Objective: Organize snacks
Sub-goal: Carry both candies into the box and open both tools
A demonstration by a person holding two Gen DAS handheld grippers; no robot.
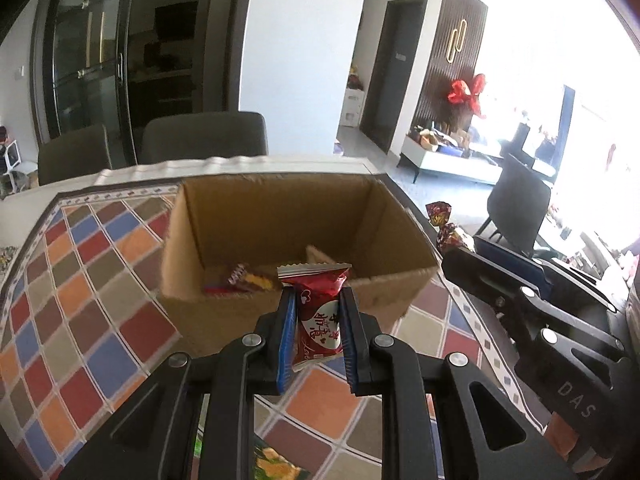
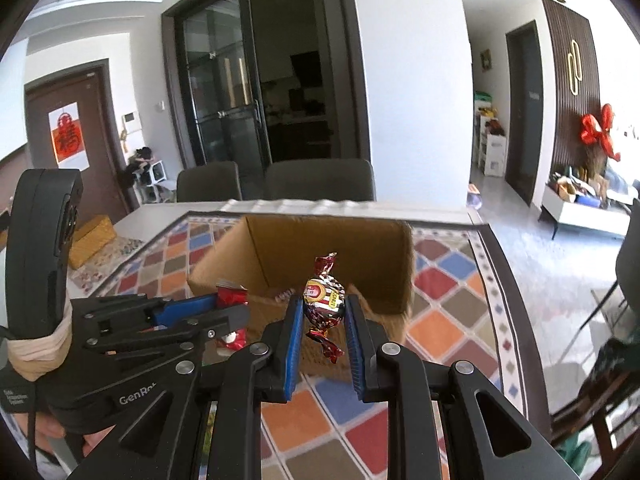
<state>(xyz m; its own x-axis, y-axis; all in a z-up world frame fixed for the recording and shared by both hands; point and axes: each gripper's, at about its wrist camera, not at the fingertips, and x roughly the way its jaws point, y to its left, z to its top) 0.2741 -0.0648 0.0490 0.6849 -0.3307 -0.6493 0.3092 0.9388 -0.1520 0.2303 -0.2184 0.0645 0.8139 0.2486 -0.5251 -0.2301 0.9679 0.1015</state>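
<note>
**Two snacks held above the box**

The red snack packet point(image 1: 318, 312) is pinched in the left gripper point(image 1: 316, 300), long axis running along the fingers, its crimped end pointing forward toward the open cardboard box point(image 1: 224, 240). The twist-wrapped candy point(image 2: 324, 300) is clamped in the right gripper point(image 2: 322, 308), long axis roughly upright, one twisted tail up and one down. Both pairs of blue pads are pressed onto their snack. Both snacks are just short of the box's near wall. Inside the box lie a few wrapped snacks point(image 1: 244, 278); their number is unclear. The box stands on a checkered tablecloth point(image 1: 80, 280) of red, blue, orange and brown squares. Two grey chairs point(image 2: 320, 180) stand behind the table, before a dark glass door point(image 2: 224, 112).
</note>
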